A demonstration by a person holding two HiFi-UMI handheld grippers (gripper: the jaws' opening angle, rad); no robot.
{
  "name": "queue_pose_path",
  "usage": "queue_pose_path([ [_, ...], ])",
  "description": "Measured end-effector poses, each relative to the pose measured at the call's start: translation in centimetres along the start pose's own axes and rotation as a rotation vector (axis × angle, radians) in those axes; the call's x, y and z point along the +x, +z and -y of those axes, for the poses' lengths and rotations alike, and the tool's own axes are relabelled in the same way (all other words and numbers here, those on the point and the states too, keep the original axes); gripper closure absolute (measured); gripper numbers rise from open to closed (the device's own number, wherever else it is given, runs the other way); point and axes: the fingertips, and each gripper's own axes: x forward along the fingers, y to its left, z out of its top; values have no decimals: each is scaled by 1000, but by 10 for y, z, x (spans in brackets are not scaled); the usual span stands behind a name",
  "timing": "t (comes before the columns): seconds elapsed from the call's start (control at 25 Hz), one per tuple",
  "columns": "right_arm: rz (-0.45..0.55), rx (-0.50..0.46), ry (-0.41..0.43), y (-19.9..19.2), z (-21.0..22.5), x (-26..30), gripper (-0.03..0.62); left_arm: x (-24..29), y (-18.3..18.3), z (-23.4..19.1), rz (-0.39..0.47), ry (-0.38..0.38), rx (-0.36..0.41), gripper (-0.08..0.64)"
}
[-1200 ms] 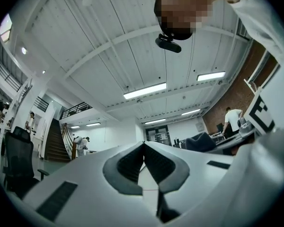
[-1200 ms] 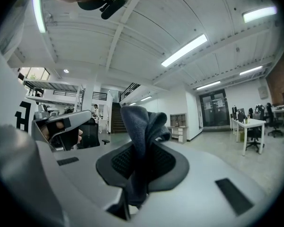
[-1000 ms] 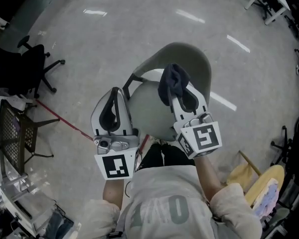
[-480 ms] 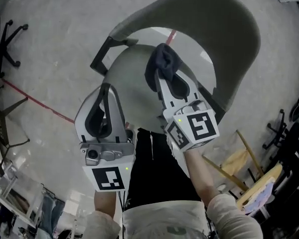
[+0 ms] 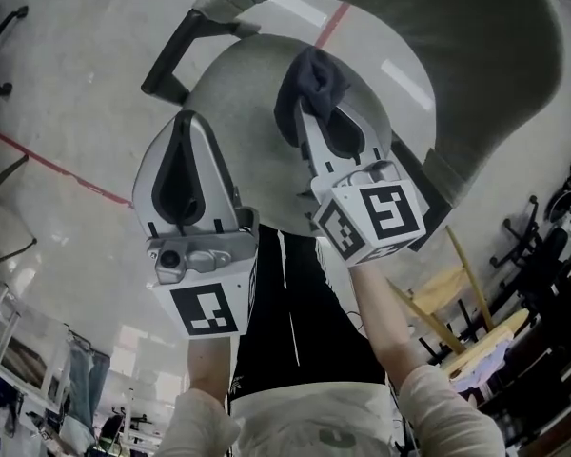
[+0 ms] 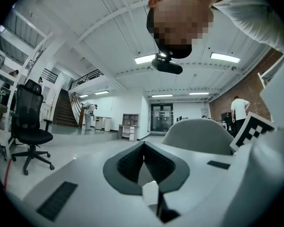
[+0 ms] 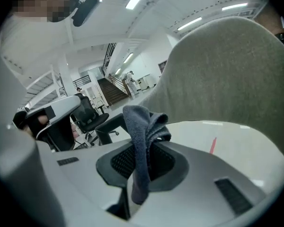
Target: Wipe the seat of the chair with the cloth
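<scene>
Grey chair seat point(image 5: 247, 93), dark crumpled cloth point(image 5: 314, 84) pinched in right tool point(image 7: 143, 150), left tool point(image 6: 143, 148) closed, empty

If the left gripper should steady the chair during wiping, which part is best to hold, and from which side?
Probably the black armrest beside the seat: it is a slim bar standing clear of the seat, on the side of the left gripper, so the jaws could close around it from above. Those jaws are together now and must open first.
</scene>
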Motion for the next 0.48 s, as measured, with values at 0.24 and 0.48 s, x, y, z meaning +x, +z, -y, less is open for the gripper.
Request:
queue_pose_path([
  [0.24,-55,217,67,-19,2,42,535,-1,-13,-1,-15,-29,25,545],
  [0.48,-143,354,108,-48,-7,105,535,-11,-25,-8,8,-5,48,545],
])
